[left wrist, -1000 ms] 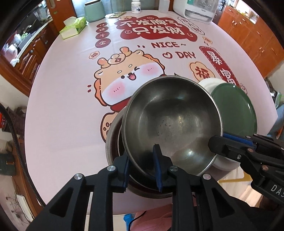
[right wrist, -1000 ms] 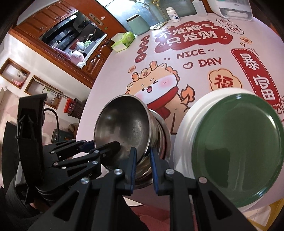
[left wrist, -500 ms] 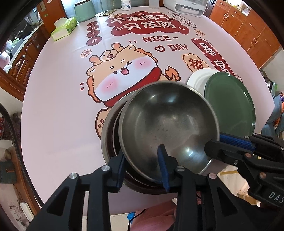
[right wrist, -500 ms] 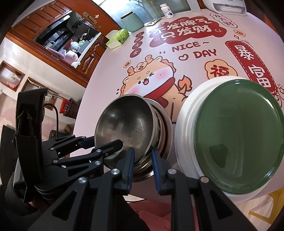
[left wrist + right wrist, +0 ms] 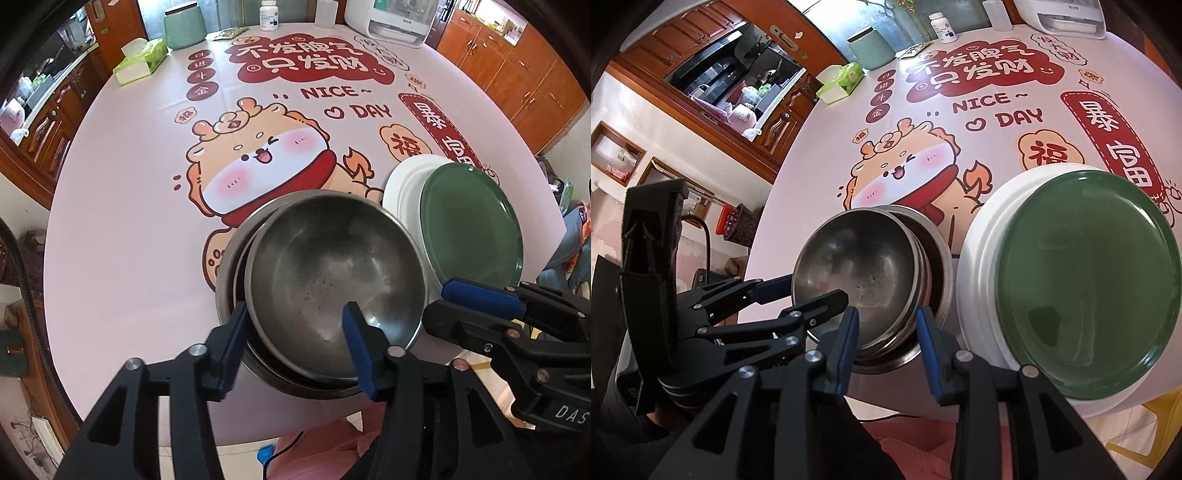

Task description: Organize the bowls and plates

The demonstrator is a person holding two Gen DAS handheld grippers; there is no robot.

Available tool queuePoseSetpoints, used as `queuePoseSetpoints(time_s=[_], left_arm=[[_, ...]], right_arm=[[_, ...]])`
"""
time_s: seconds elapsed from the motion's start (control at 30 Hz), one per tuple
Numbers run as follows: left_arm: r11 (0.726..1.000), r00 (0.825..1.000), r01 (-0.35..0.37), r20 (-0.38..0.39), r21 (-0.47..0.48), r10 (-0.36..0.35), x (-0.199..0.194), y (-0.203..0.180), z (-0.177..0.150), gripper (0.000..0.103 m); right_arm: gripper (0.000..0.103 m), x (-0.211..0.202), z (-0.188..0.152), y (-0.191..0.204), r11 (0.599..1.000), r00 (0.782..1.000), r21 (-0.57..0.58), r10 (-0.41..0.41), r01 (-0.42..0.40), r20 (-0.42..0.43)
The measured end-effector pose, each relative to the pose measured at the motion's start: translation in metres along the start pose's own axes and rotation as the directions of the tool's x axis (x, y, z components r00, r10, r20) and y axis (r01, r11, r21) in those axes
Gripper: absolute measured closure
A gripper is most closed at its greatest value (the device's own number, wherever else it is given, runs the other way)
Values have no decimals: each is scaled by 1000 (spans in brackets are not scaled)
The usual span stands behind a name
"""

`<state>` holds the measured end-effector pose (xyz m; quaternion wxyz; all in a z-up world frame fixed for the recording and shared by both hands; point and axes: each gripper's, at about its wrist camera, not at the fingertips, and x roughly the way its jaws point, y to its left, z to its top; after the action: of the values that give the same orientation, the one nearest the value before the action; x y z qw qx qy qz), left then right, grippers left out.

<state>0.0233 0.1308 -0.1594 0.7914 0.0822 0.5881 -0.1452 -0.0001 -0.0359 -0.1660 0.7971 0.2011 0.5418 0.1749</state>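
We see the top steel bowl (image 5: 332, 284) nested in the bowl stack (image 5: 938, 273), lower centre of frame, beside the green plate (image 5: 472, 229) on white plate (image 5: 402, 192). L gripper (image 5: 295, 343) & R gripper (image 5: 888, 347): both spread wide, straddling rims, gripping nothing.
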Motion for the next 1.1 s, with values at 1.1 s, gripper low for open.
queuePoseSetpoints(time_s=[1.1], left_arm=[[981, 998, 55, -21, -187, -60, 18, 52, 13, 35]], right_arm=[[47, 20, 10, -35, 978, 997, 197, 69, -60, -41]])
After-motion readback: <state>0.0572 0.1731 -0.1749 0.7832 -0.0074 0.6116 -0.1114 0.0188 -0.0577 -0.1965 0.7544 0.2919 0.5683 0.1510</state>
